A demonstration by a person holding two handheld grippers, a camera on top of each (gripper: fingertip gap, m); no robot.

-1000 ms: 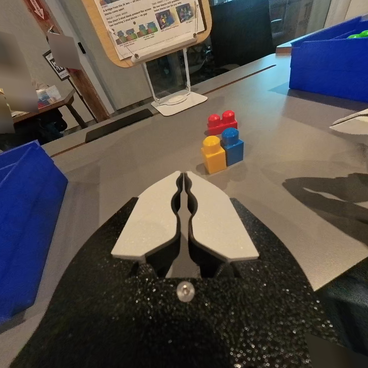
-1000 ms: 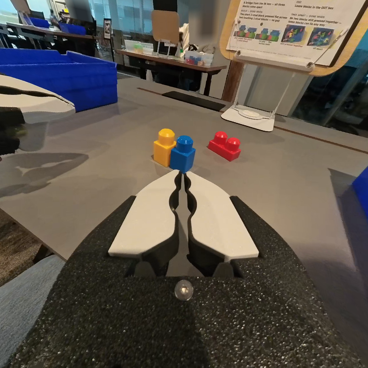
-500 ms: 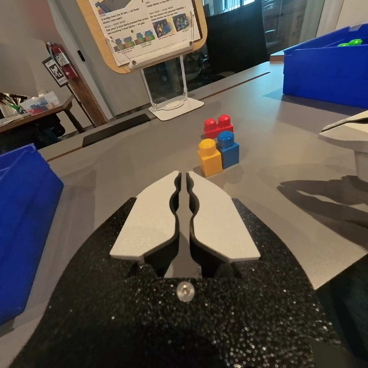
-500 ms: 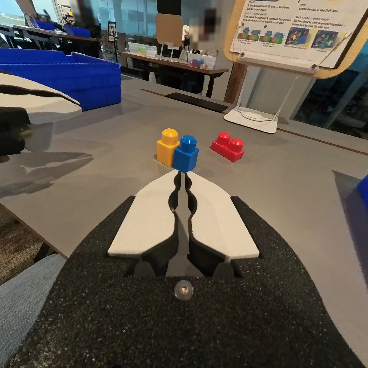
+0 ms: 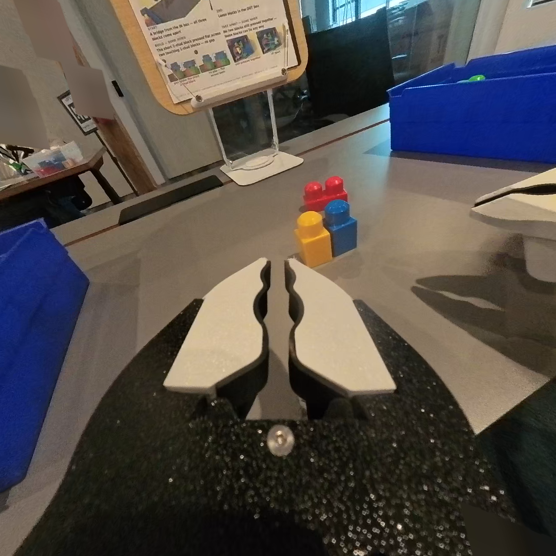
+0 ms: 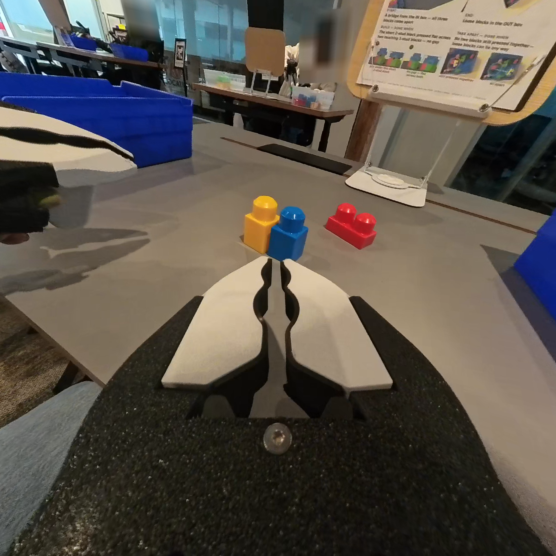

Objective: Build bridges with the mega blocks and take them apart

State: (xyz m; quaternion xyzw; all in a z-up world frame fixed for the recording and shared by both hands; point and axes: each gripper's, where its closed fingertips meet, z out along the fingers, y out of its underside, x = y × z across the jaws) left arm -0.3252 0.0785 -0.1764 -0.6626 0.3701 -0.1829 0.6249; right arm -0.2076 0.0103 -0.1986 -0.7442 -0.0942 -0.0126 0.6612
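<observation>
Jaws of left gripper (image 5: 277, 264) and right gripper (image 6: 276, 262) now slightly spread, previously pressed together, both bare. Red two-stud block (image 6: 351, 226) at 1 o'clock not yet bridging yellow block (image 6: 260, 225) and blue block (image 6: 288, 235); pickup apparently next.

The right gripper (image 6: 276, 261) hangs over a grey table (image 6: 150, 301), its white fingers (image 6: 228, 319) parted by a narrow slit with nothing between them. Just ahead of the tips stand a blue block (image 6: 288, 236) and a yellow block (image 6: 260, 224), touching, the yellow one behind and to the left. Farther ahead to the right lies a red block (image 6: 352, 225), apart from the pair. The left gripper (image 6: 60, 147) pokes in far left, before a blue bin (image 6: 126, 120). An instruction board (image 6: 451, 54) on a stand rises ahead right.
</observation>
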